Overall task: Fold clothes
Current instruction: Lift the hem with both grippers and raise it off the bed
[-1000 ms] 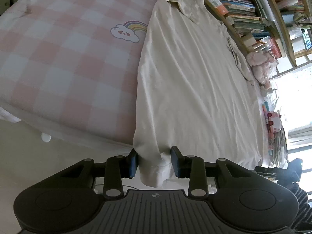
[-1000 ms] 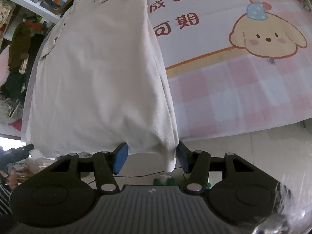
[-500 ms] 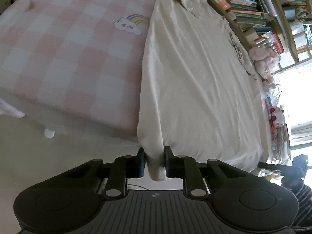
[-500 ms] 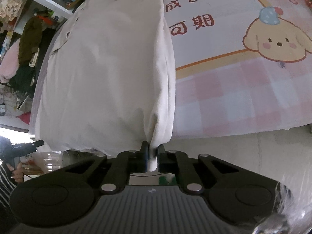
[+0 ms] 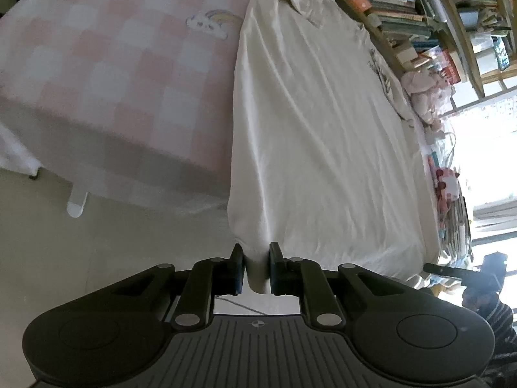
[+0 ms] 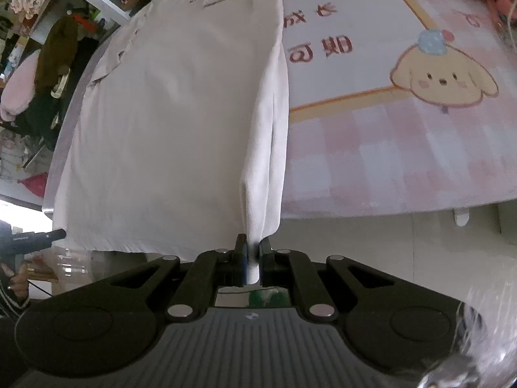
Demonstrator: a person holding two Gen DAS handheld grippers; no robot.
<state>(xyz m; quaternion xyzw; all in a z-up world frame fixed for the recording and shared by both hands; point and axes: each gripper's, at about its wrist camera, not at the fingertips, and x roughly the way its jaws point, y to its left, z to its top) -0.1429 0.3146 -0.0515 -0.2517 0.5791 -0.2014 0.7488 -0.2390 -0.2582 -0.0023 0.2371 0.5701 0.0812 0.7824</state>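
A pink checked bedsheet [image 5: 106, 74] carries the cream collared cotton shirt [image 5: 316, 123]; the left gripper [image 5: 255, 270] pinches its hem corner. Opposite, the right gripper [image 6: 253, 263] clamps the other corner; soft, light fabric likely drapes.

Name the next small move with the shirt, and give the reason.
Probably lift both hem corners together and carry them toward the collar. The left hand-held gripper and the right hand-held gripper each pinch a bottom corner of the cream shirt, which lies flat along the bed, its hem at the edge.
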